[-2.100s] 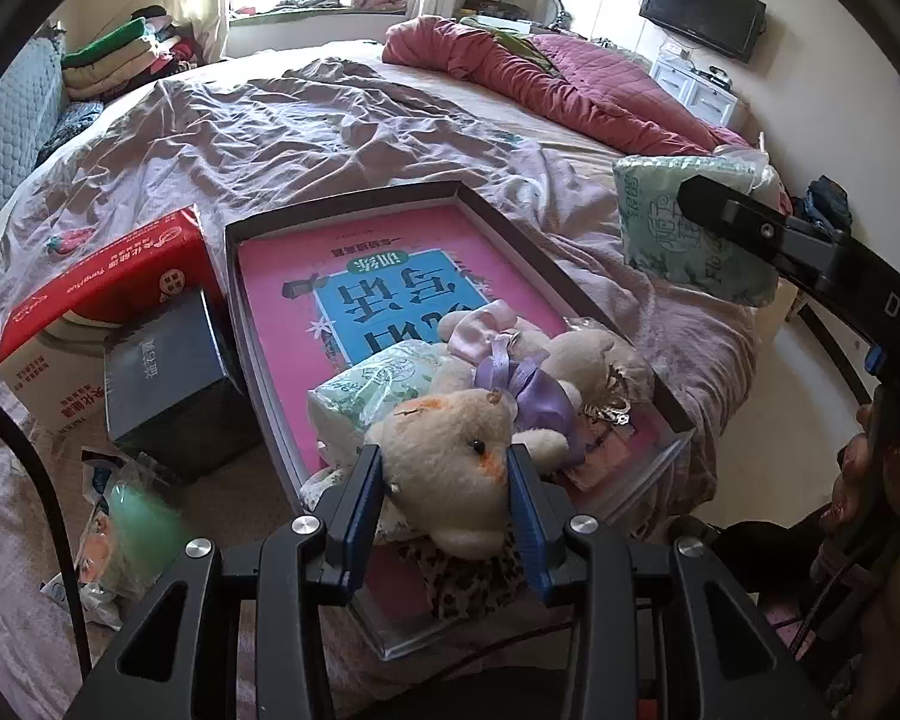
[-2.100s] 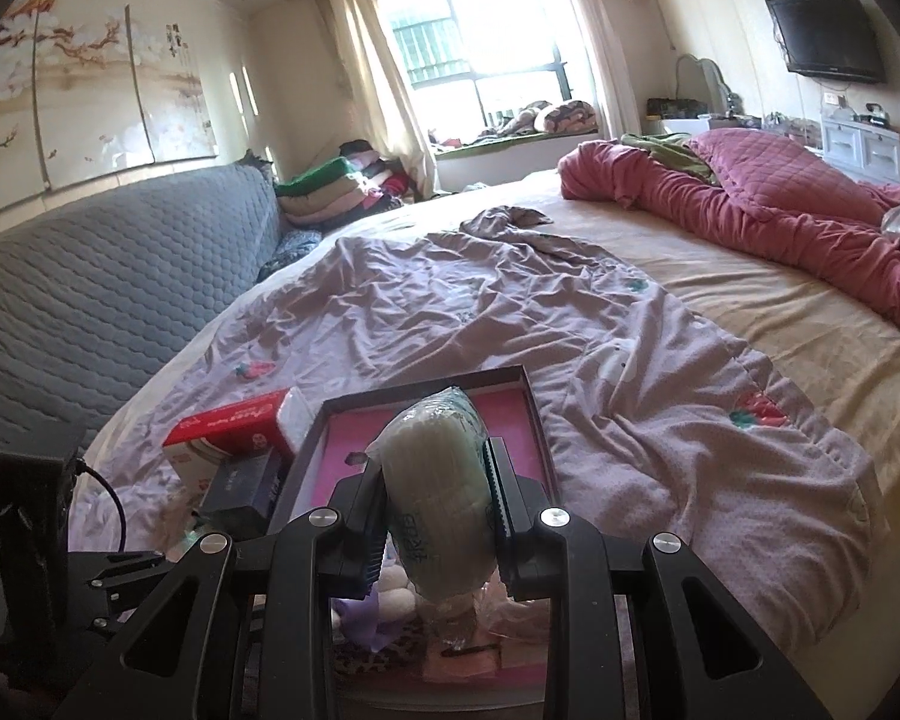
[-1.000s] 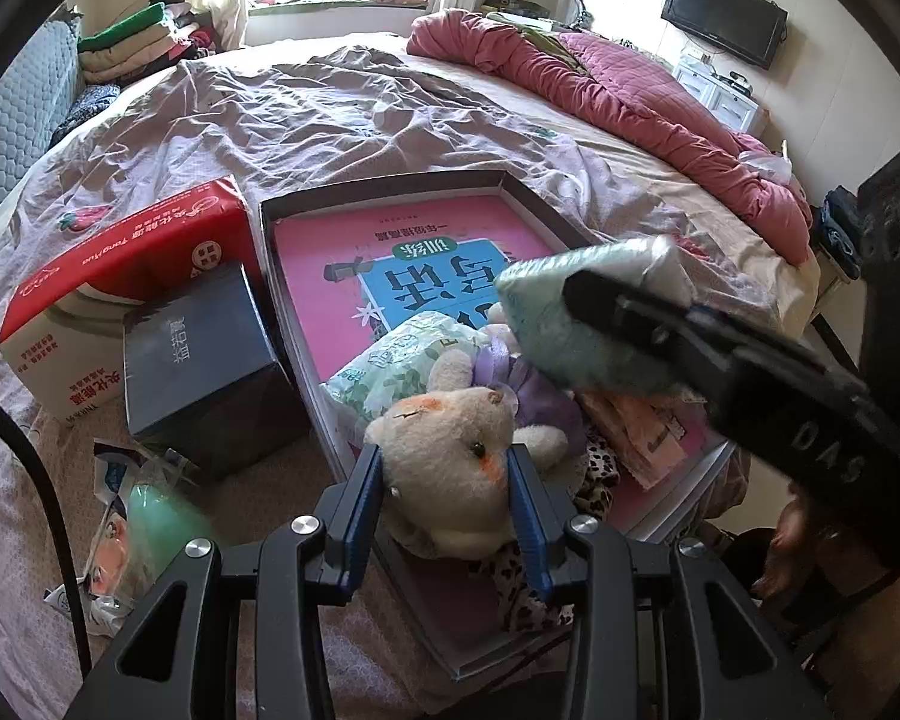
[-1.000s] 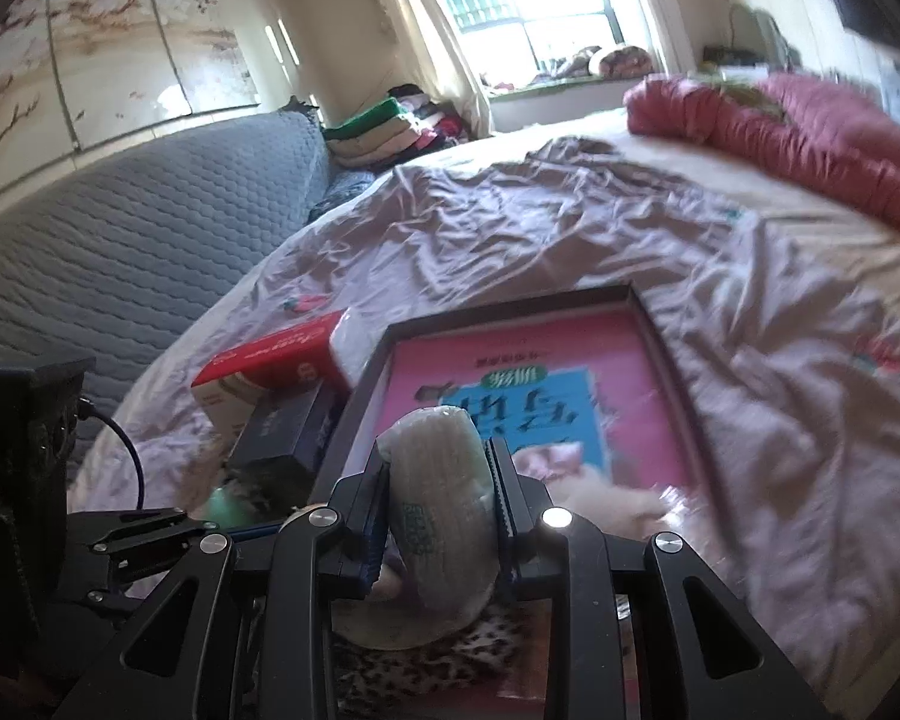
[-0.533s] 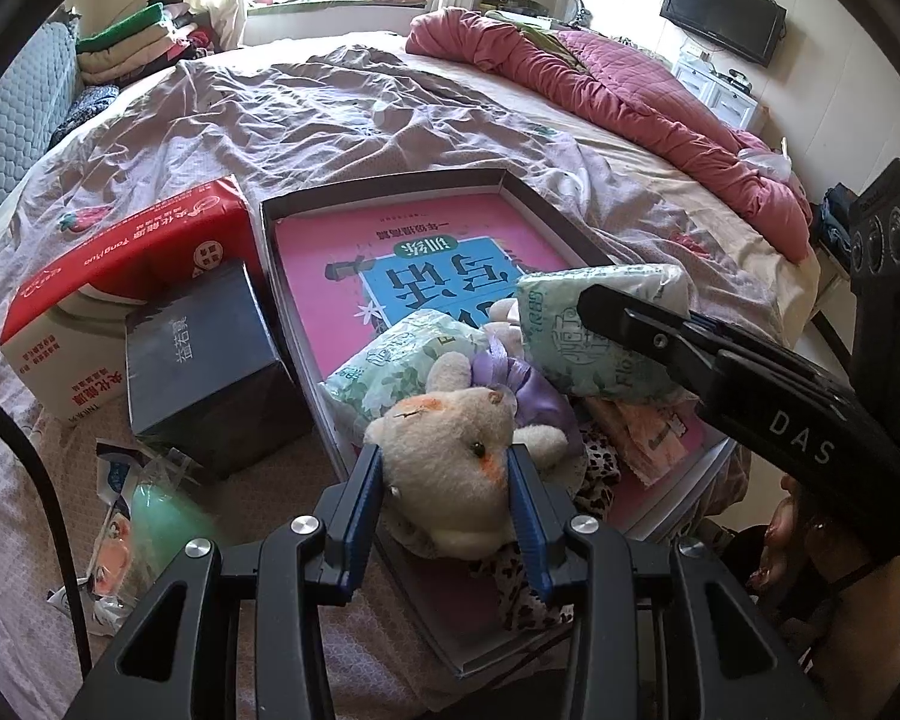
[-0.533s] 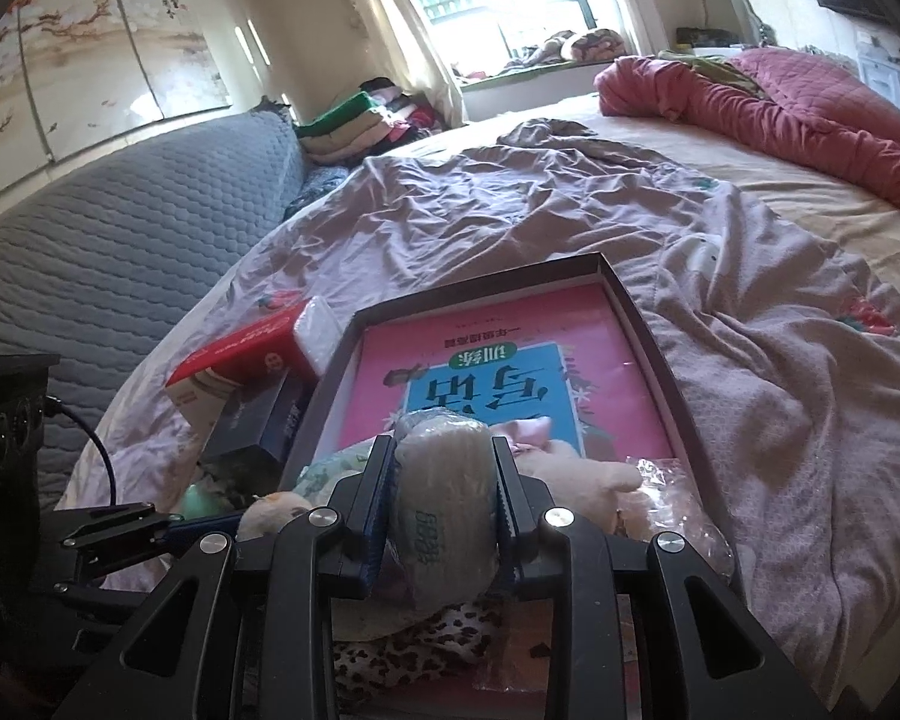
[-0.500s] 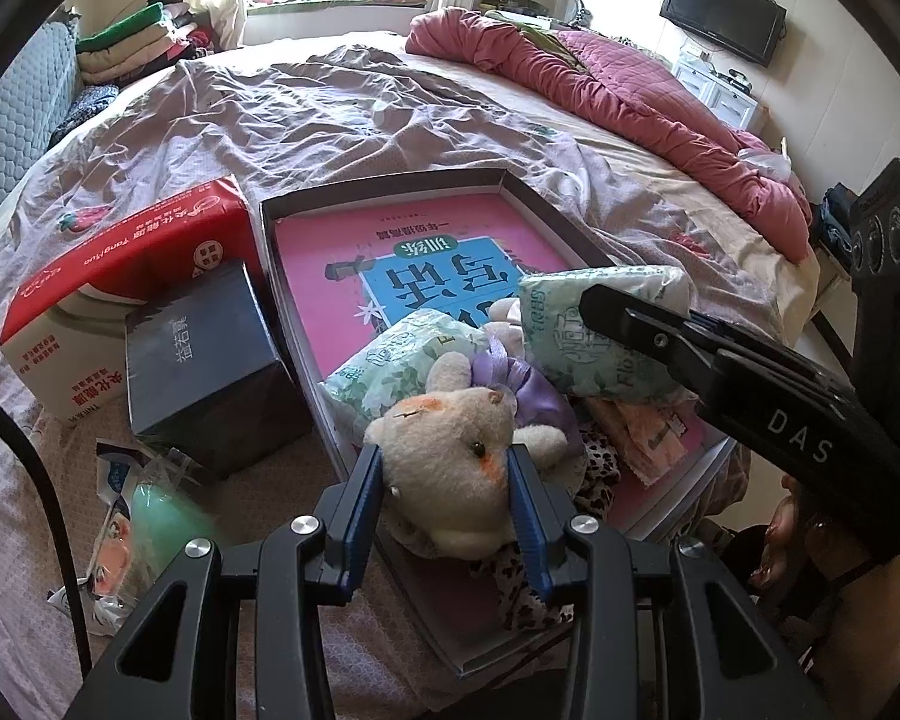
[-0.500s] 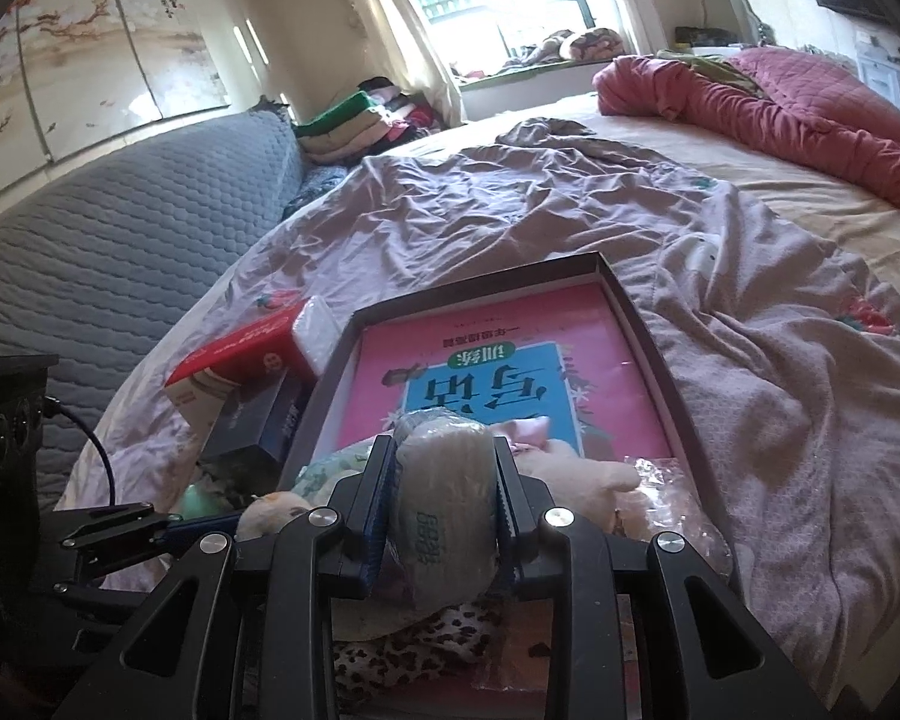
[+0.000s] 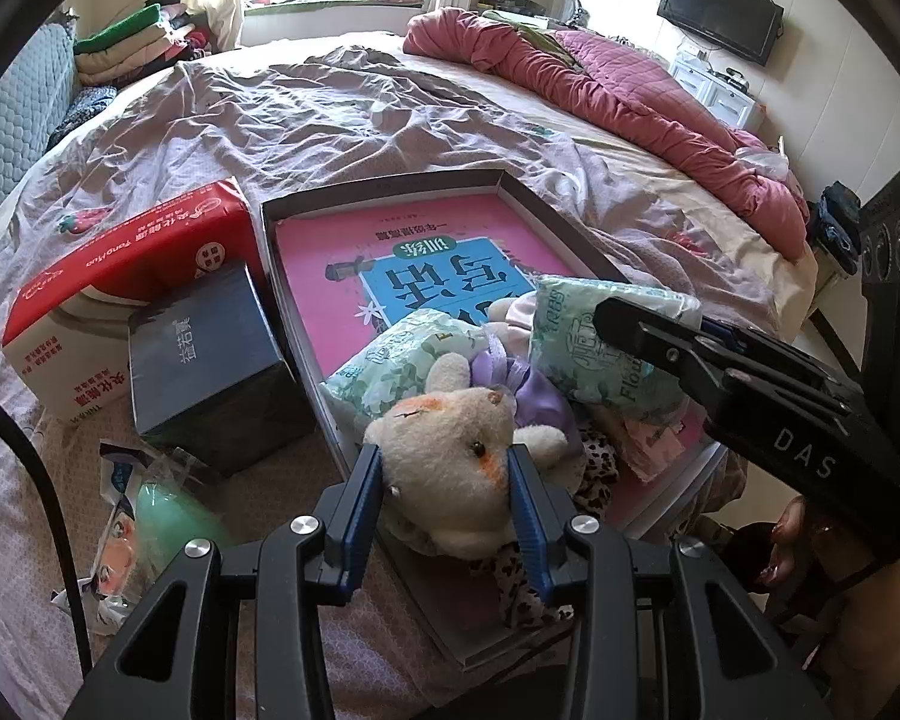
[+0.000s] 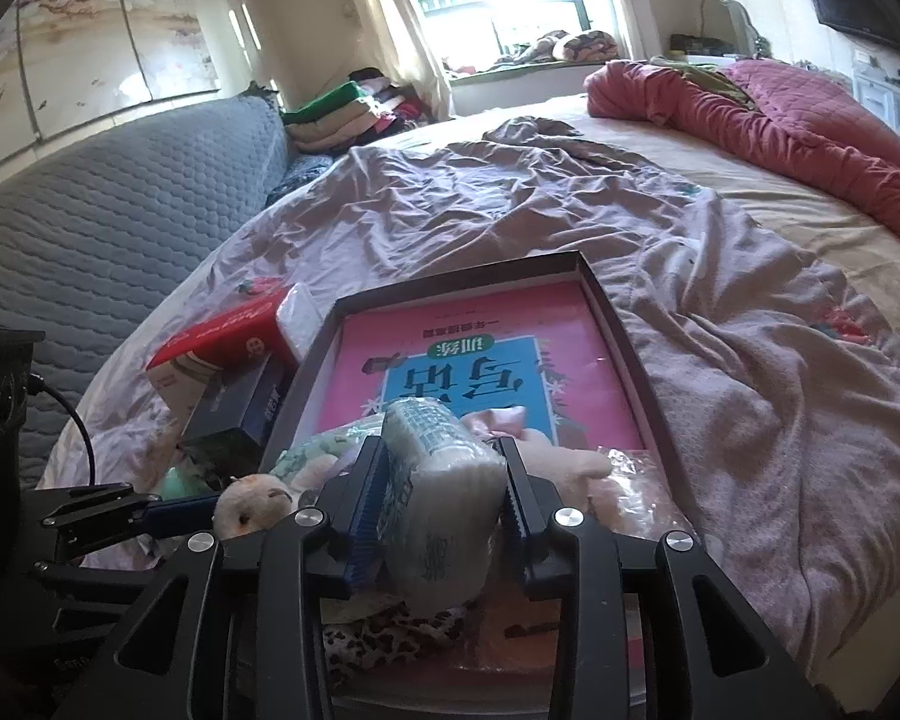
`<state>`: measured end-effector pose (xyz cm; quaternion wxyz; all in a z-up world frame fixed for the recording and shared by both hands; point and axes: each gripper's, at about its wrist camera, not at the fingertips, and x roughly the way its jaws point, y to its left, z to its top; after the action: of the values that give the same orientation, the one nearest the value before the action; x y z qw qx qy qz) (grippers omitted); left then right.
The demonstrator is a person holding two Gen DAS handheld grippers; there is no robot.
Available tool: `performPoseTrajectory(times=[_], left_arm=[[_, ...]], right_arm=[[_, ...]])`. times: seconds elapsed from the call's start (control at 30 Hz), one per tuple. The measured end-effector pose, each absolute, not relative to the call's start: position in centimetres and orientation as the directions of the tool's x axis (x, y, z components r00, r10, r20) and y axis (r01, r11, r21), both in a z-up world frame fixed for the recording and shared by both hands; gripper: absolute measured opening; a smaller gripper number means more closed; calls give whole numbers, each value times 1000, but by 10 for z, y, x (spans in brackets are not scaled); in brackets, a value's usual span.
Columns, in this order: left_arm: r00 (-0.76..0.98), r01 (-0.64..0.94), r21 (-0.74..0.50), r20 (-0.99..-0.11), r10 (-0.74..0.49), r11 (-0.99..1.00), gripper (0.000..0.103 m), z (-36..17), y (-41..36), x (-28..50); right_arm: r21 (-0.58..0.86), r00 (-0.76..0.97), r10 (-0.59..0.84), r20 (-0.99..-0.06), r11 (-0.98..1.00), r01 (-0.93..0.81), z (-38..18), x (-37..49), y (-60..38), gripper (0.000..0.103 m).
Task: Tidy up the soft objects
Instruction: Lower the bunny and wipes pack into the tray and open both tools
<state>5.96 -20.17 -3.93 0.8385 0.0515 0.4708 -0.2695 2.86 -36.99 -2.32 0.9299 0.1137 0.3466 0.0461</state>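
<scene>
Left claw (image 9: 447,495) clamped on the head of the plush bear (image 9: 450,474), pads pressing its cheeks; bear lies at the near end of the tray. Right claw (image 10: 444,495) has just been opening, tissue pack (image 10: 441,480) between the pads and, as far as the right wrist view shows, touching both

Scene, big to small:
- bed (image 9: 342,108) with wrinkled mauve sheet, red quilt (image 9: 600,78) at far side
- shallow dark-rimmed tray (image 9: 561,219) on the bed, pink workbook (image 9: 390,264) flat inside
- red-and-white tissue box (image 9: 120,276) and dark blue box (image 9: 204,366) just beside the tray's left rim
- second, floral tissue pack (image 9: 402,354) in the tray, touching the bear
- leopard-print cloth (image 9: 594,468) under the pile

Step in hand (judgement): releasing the tissue pack into the tray next to the bear. Pack looks to be resting on the pile already

To do it well:
- open right claw fully before backing off, so the wrapper does not drag on a pad
- withdraw along the fingers' line, not sideways, or the pack may topple off the soft heap
- keep left claw steady on the bear; it props the pile
- risk: heap crowds the near rim; pack could slide out over that edge
</scene>
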Motion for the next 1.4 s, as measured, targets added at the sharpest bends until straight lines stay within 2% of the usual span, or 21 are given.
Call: performPoseTrajectory(times=[0.37,1.13,1.4], left_arm=[[403,507,-176,-817,-413,844,41,-38,-200,59],[405,518,-189,-805,-434,834,44,-28,-198,54],[397,510,-200,-809,-434,837,44,-27,-194,54]], right_arm=[[233,754,135,-643,972,25,-20,25,-371,38],[205,774,81,-628,977,63,-1,11,-377,54],[194,772,67,-632,978,74,4,6,-379,55]])
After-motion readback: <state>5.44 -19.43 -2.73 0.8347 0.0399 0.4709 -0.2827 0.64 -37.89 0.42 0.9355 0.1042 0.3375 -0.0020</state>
